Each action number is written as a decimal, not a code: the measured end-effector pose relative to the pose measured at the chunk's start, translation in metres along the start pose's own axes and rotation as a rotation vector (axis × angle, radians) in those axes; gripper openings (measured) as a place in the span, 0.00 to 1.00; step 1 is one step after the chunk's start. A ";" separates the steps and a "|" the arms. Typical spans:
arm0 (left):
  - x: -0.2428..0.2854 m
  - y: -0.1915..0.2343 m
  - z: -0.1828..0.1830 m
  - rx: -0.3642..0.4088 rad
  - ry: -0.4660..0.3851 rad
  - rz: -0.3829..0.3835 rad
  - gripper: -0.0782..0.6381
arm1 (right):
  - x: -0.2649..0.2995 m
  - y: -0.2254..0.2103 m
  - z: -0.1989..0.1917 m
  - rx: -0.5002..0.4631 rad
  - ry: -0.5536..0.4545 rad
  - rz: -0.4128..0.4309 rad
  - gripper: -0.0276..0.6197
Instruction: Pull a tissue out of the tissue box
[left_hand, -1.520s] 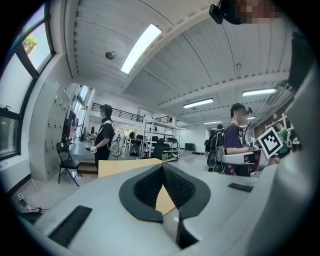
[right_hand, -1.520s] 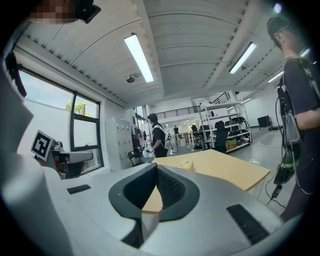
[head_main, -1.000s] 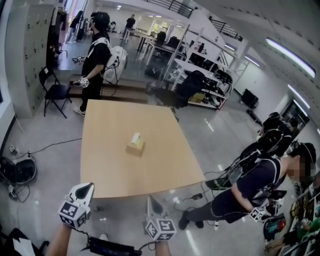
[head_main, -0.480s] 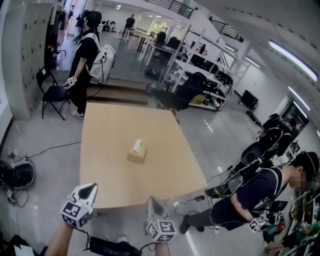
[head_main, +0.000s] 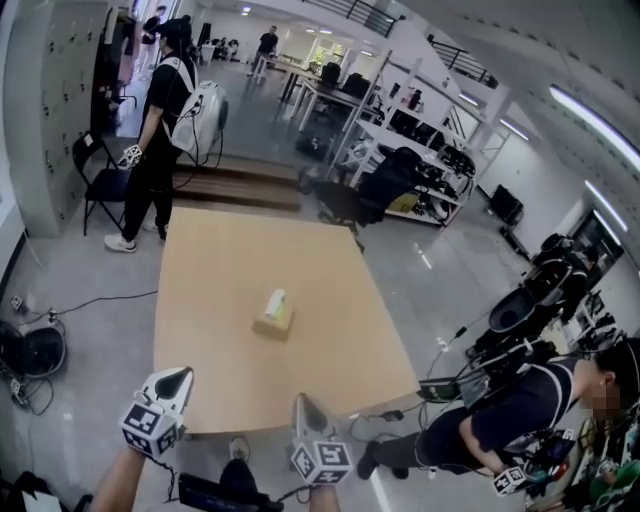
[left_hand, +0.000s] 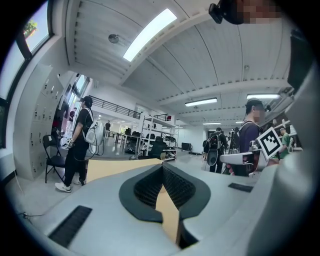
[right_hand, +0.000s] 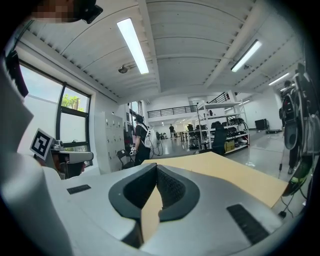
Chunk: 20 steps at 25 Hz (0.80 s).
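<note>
Right at the table (head_main: 215, 395)'s near edge hover the left gripper (head_main: 172, 373) and right gripper (head_main: 302, 401), both with jaws pressed together. The tissue box (head_main: 273, 312) sits mid-table, bare wood all round.

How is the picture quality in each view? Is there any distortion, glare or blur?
Head view: wide-angle bending curves the table edges; the tissue box is small but sharp; the floor shows glare. Left gripper view: dark round corners, a bright ceiling lamp, near fingers soft. Right gripper view: the same corners, another ceiling lamp.
</note>
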<state>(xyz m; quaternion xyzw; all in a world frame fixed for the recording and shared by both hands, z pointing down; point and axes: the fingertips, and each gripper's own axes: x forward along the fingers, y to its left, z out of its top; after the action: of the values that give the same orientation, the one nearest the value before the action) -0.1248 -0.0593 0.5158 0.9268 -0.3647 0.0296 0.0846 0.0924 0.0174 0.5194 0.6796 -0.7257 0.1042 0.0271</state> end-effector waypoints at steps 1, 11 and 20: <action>0.006 0.002 0.001 -0.001 0.001 0.001 0.12 | 0.006 -0.004 0.001 0.001 0.002 0.003 0.06; 0.082 0.017 0.010 -0.007 0.001 0.049 0.12 | 0.079 -0.054 0.018 -0.001 0.024 0.057 0.06; 0.140 0.040 0.021 -0.003 -0.002 0.099 0.12 | 0.144 -0.085 0.034 0.022 0.037 0.111 0.06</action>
<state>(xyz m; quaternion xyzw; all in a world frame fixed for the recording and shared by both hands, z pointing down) -0.0496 -0.1862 0.5174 0.9075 -0.4104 0.0323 0.0842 0.1692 -0.1350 0.5218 0.6365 -0.7604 0.1260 0.0273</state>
